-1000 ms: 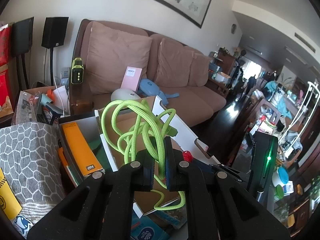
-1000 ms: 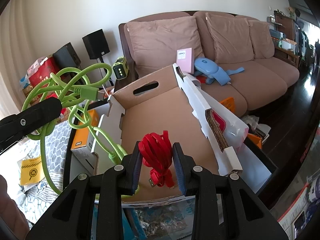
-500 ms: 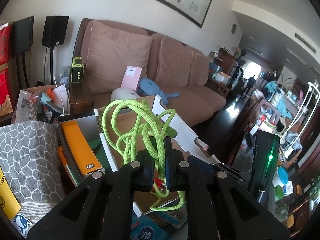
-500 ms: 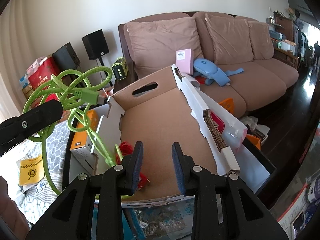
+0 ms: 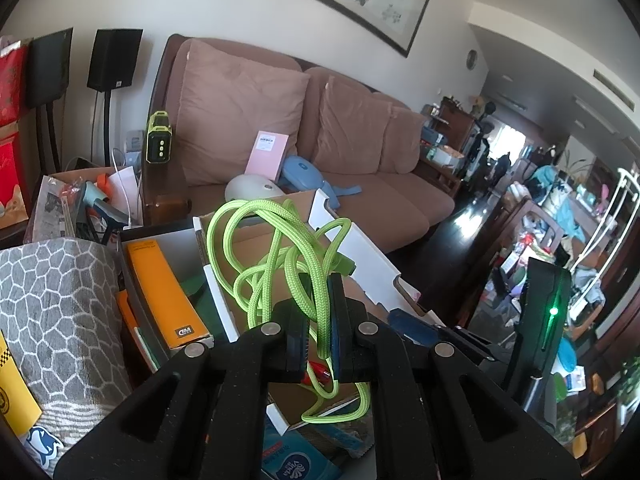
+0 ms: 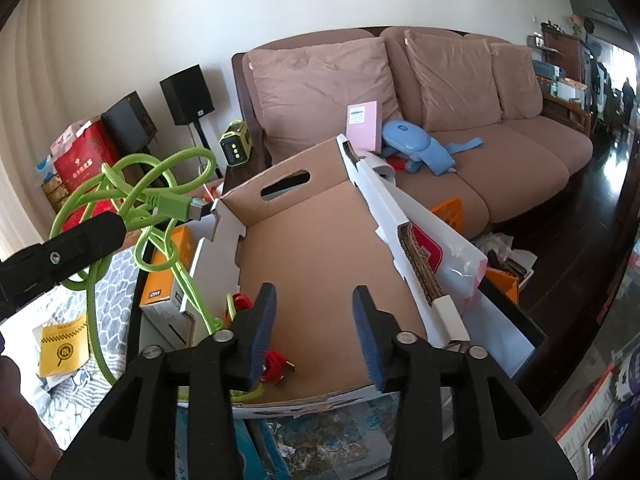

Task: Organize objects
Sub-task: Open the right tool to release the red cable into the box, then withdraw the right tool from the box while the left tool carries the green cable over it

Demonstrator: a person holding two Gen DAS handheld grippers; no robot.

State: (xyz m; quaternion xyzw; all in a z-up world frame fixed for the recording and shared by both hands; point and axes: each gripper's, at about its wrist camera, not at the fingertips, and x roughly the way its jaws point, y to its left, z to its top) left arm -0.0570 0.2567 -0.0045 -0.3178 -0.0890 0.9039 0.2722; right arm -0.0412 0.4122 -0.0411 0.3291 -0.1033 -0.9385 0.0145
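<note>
Your left gripper (image 5: 316, 320) pinches the light, floppy green cable (image 5: 280, 256) mid-bundle, so its loops dangle and may snag; your right gripper (image 6: 314, 330), jaws just opening, stands empty over the cardboard box (image 6: 320, 240).

Left claw (image 5: 318, 342): clamped on a green cord (image 5: 280, 264)
Cord: loops above a cardboard box (image 5: 360, 252)
Orange box (image 5: 164, 284): left of it
Sofa (image 5: 320, 128): behind
</note>
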